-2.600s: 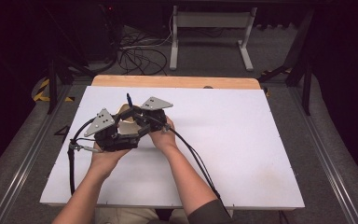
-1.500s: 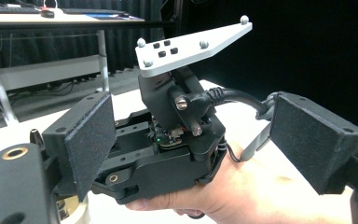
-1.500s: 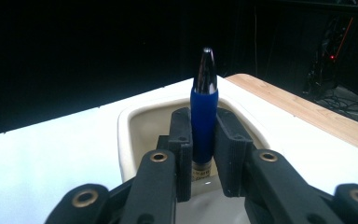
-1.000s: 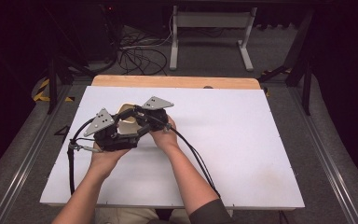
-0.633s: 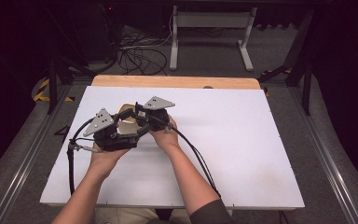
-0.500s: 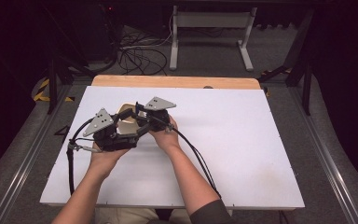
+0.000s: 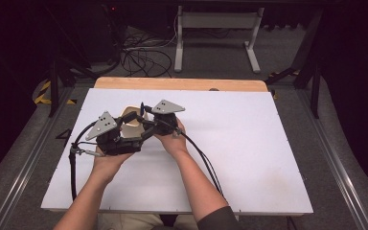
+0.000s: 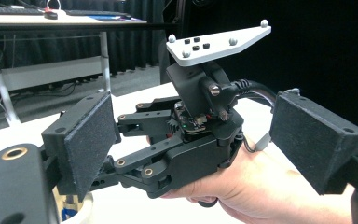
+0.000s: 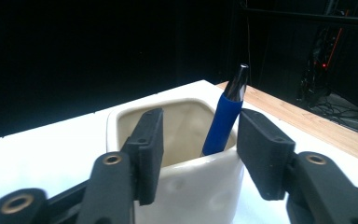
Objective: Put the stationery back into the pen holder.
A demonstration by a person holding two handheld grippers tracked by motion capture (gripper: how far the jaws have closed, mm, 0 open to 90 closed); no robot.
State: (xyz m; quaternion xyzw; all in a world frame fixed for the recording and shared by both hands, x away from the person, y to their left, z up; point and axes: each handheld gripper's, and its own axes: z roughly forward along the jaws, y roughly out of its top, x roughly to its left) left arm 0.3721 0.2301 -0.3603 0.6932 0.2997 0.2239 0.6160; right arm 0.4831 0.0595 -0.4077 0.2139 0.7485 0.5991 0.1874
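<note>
Dark studio with black curtains; a white tabletop [image 7: 249,158] with a bare wooden strip [image 7: 179,84] along its far edge, and cables and a desk frame on the floor beyond. Both hands work close together in the tabletop's left half, nearer the far edge than the near one. A cream ceramic cup [image 9: 186,172], squarish at the rim, stands there with a blue pen [image 9: 223,119] leaning inside it, metal tip up. In the high view the cup [image 7: 132,125] is half hidden behind the two tools. Right claw [image 9: 198,156]: its jaws have just been opening, and the pads now stand apart on either side of the cup's rim, the pen between them but touched by neither pad, a clear gap showing on both sides. Reads as a release: the pen looks dropped into the cup and resting on its own weight against the wall. Left claw [image 8: 191,149]: pads spread wide with nothing between them, hovering just beside the cup, whose rim [image 8: 81,207] shows under the left pad. In the high view the right claw [image 7: 146,123] has hardly shifted compared with a second ago. Judged nearly done: backing the right claw off without clipping the pen tip is what remains.
</note>
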